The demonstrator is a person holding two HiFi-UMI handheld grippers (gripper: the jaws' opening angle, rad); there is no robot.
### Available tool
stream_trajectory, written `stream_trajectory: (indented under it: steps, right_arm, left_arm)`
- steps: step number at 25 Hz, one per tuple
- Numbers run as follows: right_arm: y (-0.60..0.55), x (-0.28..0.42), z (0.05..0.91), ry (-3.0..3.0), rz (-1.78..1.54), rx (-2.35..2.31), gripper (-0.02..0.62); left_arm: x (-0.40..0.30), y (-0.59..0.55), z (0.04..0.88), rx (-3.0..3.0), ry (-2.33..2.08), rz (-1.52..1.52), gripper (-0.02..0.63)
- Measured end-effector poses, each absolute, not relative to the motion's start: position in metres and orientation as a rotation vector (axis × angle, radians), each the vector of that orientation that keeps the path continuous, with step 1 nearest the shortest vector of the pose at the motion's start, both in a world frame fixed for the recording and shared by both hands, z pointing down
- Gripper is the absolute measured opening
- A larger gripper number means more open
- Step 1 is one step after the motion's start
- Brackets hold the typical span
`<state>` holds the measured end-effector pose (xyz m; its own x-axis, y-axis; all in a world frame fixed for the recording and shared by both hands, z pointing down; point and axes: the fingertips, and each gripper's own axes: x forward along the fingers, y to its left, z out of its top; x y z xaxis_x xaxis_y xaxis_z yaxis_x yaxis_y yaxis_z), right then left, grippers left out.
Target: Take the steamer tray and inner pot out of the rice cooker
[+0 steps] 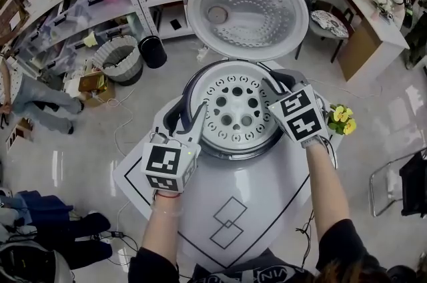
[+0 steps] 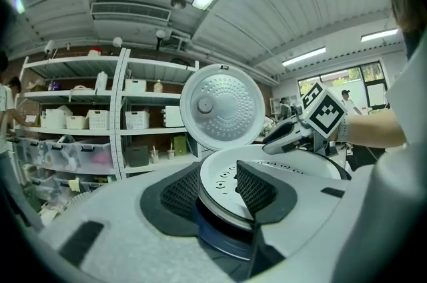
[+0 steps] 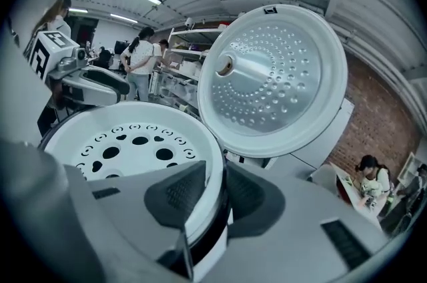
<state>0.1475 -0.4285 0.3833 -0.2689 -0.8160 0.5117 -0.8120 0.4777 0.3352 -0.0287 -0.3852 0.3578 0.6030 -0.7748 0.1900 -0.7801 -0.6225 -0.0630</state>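
- Head view: the steamer tray (image 1: 235,111) sits in the open rice cooker (image 1: 230,152) at frame centre. The left gripper (image 1: 187,118) and right gripper (image 1: 280,83) flank its rim.
- Left gripper view: the jaws stand wide apart at lower centre, straddling the rim and gripping nothing. They should close squarely before any lift.
- Right gripper view: the jaws are narrowed onto the rim, and the pads seem to press it. Both sides should rise level, I judge.

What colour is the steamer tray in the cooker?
White, punched with holes; steamer tray shows best in head view.
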Motion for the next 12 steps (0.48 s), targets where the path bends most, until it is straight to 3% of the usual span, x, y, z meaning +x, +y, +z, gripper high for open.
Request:
stream_trajectory:
  steps: [12]
  right_arm:
    - [-0.430, 0.148, 0.382, -2.191, 0.055, 1.331, 0.094]
  left_arm:
    - [-0.024, -0.385, 0.369, 2.761, -1.304, 0.350, 0.147]
